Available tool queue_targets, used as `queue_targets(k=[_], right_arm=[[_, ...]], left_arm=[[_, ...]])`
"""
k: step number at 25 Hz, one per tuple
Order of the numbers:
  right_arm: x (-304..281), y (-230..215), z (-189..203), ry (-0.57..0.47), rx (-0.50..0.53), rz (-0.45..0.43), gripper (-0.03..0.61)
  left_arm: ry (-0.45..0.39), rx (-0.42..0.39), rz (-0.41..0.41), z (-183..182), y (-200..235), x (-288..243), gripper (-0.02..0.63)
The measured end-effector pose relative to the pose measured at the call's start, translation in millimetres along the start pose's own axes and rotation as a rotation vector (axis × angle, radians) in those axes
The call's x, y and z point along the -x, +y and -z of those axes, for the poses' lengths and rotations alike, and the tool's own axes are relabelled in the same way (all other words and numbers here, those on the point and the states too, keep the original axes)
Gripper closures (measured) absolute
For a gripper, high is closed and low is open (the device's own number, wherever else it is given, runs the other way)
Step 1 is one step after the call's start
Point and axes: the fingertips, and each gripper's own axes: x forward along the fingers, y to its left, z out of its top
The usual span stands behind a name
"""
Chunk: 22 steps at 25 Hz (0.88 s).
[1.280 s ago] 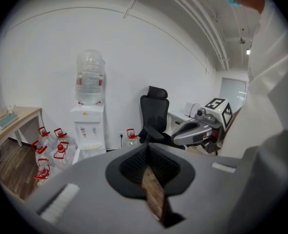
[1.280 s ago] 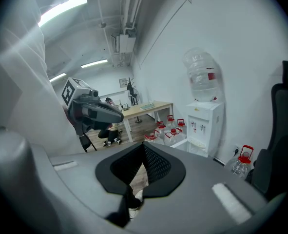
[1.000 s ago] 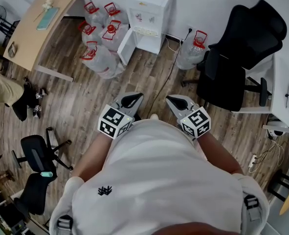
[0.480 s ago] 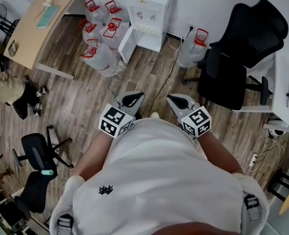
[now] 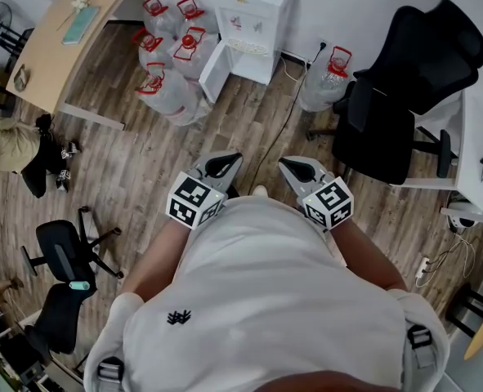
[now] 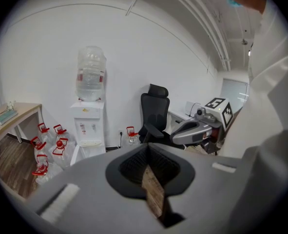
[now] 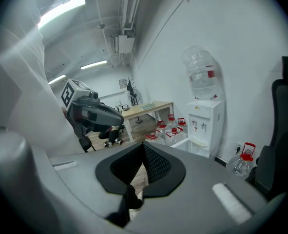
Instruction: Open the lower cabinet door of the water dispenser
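The white water dispenser [image 5: 253, 19] stands against the far wall with a clear bottle on top. Its lower cabinet door [image 5: 211, 73] hangs swung out to the left, and the cabinet shows open behind it. Both grippers are held close to the person's chest, well short of the dispenser and pointing towards it. My left gripper [image 5: 229, 160] is shut with nothing in it, its pads meeting at the tip [image 6: 148, 144]. My right gripper [image 5: 287, 165] is shut and empty too [image 7: 143, 143]. The left gripper view shows the dispenser [image 6: 87, 126] at left, and the right gripper view shows the dispenser [image 7: 202, 121] at right.
Several red-capped water jugs [image 5: 172, 51] crowd the floor left of the dispenser, and one more jug [image 5: 327, 76] stands to its right. A black office chair [image 5: 404, 96] is at right, a wooden desk [image 5: 69, 39] at left. A power cable [image 5: 278, 129] trails across the floor. A person [image 5: 8, 149] crouches far left.
Both grippers have kept still and shut. The head view has tipped a little, so the dispenser sits nearer the top edge. The crouching person at far left has shifted slightly.
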Motion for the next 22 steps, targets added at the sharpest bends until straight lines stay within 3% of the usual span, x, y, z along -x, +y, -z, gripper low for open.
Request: queue_targets(k=[11,22], right_arm=[[-25.2,-14.2,-9.8,0.021,-0.002,0.007,0.577],[-108.6,-19.6,-44.5,0.066,0.047,-0.004,0.577]], left_arm=[[0.0,0.01,0.006,-6.9,31.6,-7.8,0.559],[-0.03,0.038,-0.02,-8.4,121.3,18.4,0.559]])
